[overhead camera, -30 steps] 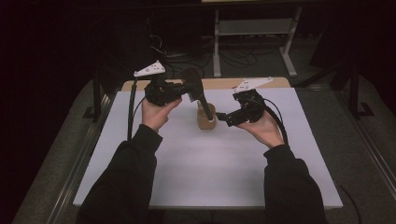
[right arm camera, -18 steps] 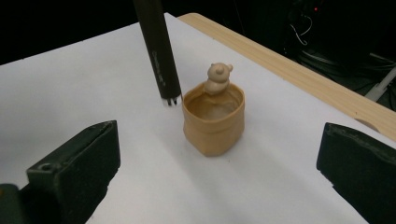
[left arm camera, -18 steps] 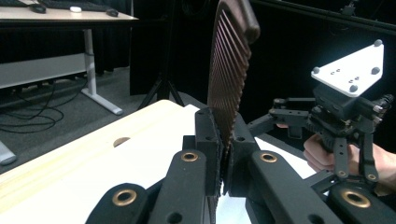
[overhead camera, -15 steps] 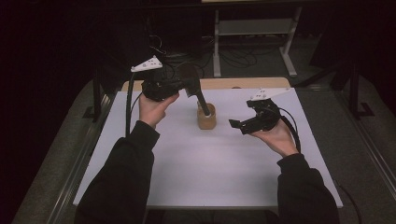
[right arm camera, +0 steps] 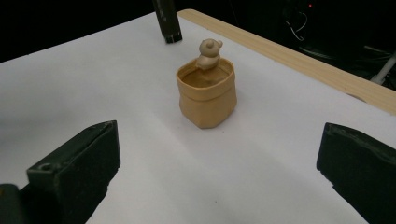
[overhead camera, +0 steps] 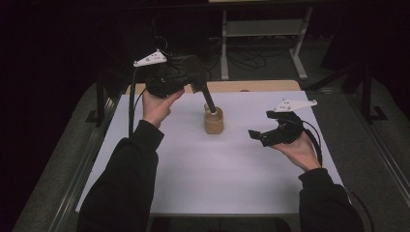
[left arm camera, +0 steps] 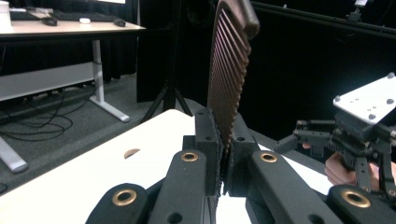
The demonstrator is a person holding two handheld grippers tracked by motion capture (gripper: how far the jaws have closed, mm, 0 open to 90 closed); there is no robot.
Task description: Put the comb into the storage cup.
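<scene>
My left gripper (overhead camera: pixel 193 82) is raised over the far left of the white table (overhead camera: pixel 212 183), shut on a brown ribbed comb (left arm camera: pixel 231 70) that stands up between its jaws. The comb's dark handle (overhead camera: pixel 208 99) slants down toward a small tan bag-shaped cup (overhead camera: pixel 213 122); its tip (right arm camera: pixel 167 21) hangs just behind the cup (right arm camera: pixel 207 98). A little bear figure (right arm camera: pixel 208 52) sits on the cup's rim. My right gripper (overhead camera: pixel 258 135) is open and holds nothing, to the right of the cup and pointed at it. In the left gripper view the right gripper (left arm camera: pixel 303 137) is farther off.
A wooden strip (overhead camera: pixel 251 86) runs along the table's far edge. Behind it stand a white desk frame (overhead camera: pixel 261 34) and cables on the floor. Dark rails (overhead camera: pixel 96 145) flank the table on both sides.
My right gripper has drawn away from beside the cup, moving right and a little lower. The left gripper with the comb has barely moved.
</scene>
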